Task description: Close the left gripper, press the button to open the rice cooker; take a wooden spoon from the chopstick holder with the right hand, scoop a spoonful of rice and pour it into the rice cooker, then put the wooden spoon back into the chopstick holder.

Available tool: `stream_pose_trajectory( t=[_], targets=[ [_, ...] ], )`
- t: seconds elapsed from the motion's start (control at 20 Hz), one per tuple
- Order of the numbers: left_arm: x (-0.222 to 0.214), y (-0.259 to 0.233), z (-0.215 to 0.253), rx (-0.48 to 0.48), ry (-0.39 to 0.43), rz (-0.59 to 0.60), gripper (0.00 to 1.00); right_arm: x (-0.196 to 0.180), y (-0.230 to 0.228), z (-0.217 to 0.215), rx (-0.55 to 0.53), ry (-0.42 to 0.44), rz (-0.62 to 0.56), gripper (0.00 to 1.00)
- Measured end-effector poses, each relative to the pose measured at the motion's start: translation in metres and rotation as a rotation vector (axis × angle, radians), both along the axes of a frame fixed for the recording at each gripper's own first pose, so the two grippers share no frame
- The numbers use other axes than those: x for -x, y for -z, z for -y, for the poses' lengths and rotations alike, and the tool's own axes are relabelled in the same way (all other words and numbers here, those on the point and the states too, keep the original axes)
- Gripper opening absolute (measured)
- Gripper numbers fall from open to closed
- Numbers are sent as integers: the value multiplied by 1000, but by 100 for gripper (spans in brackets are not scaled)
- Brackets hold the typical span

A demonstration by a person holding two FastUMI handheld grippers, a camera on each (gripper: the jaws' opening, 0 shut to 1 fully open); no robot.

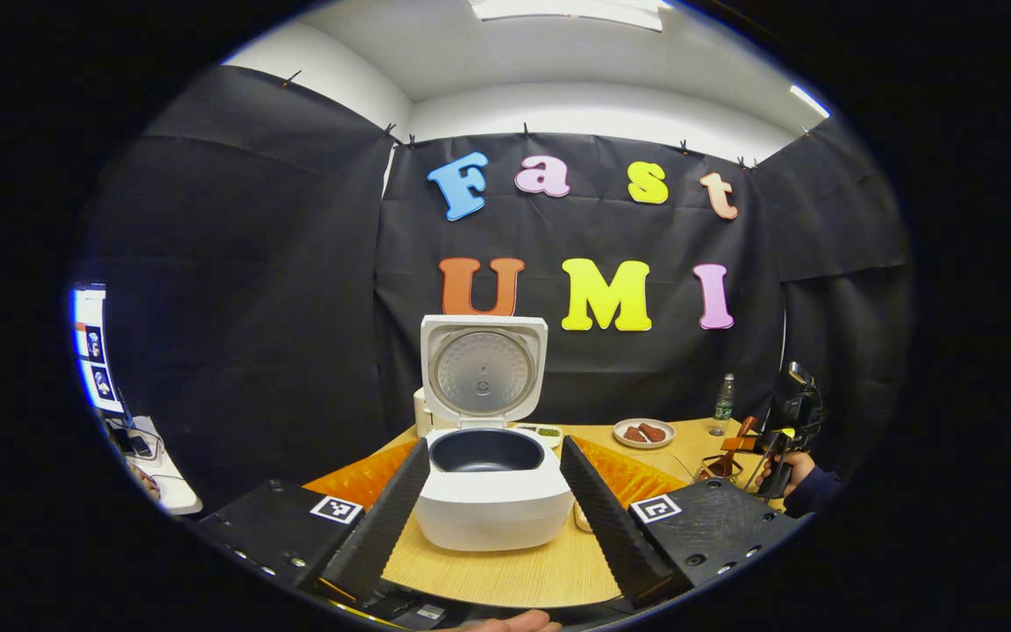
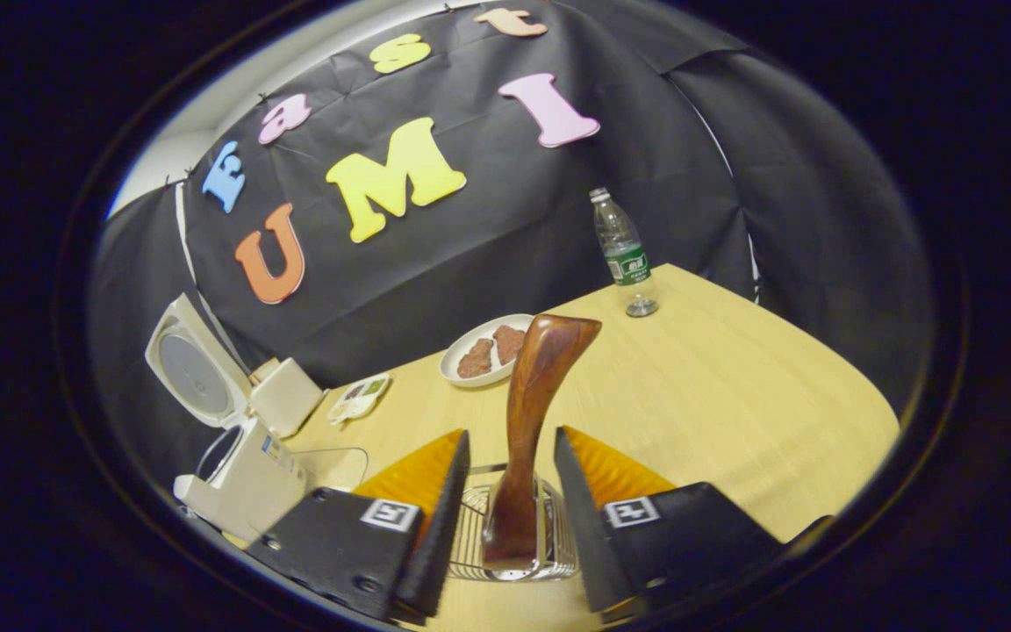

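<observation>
The white rice cooker point(image 1: 495, 509) stands on the wooden table point(image 1: 514, 570) with its lid point(image 1: 483, 370) raised and its dark inner pot bare. My left gripper point(image 1: 495, 443) is open, its fingers on either side of the cooker's front, apart from it. A dark wooden spoon point(image 2: 530, 395) stands upright in a wire chopstick holder point(image 2: 470, 535). My right gripper point(image 2: 511, 434) is open around the spoon's handle, with a gap on each side. The right gripper point(image 1: 788, 412) and the hand holding it appear far right in the left gripper view. The cooker point(image 2: 242, 478) sits at lower left in the right gripper view.
A white plate point(image 2: 486, 351) with brown food pieces and a water bottle point(image 2: 624, 254) stand toward the back of the table point(image 2: 734, 395). A small white dish point(image 2: 358, 397) and a clear container point(image 2: 330, 465) lie near the cooker. A side desk point(image 1: 154, 474) stands at far left.
</observation>
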State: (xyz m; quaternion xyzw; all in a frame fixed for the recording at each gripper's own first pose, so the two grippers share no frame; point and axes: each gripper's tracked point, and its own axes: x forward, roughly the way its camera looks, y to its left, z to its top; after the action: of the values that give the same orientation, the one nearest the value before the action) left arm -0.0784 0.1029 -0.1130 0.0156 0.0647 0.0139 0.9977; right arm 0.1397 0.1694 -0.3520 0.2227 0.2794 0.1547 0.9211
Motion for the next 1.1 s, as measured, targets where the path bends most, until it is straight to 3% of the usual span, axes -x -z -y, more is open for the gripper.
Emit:
stream_pose_trajectory(
  t=[0.1, 0.15, 0.35, 0.65, 0.85, 1.1],
  targets=[
    [2, -5, 1, 6, 20, 24, 95, -1, -3, 2, 0, 10, -7, 24],
    [4, -3, -1, 5, 25, 21, 95, 4, -4, 3, 3, 12, -2, 20],
    [7, -1, -12, 14, 15, 15, 95, 10, -34, 5, 13, 30, 87, 18],
    [13, 10, -32, 40, -13, -7, 95, 27, -120, 7, 161, 82, 353, 18],
    [17, 13, -45, 57, -37, -13, 95, 49, -161, -24, 225, 34, 460, 18],
    [24, 7, -53, 30, -52, 12, 93, 66, -174, -82, 219, -39, 467, 18]
  ],
)
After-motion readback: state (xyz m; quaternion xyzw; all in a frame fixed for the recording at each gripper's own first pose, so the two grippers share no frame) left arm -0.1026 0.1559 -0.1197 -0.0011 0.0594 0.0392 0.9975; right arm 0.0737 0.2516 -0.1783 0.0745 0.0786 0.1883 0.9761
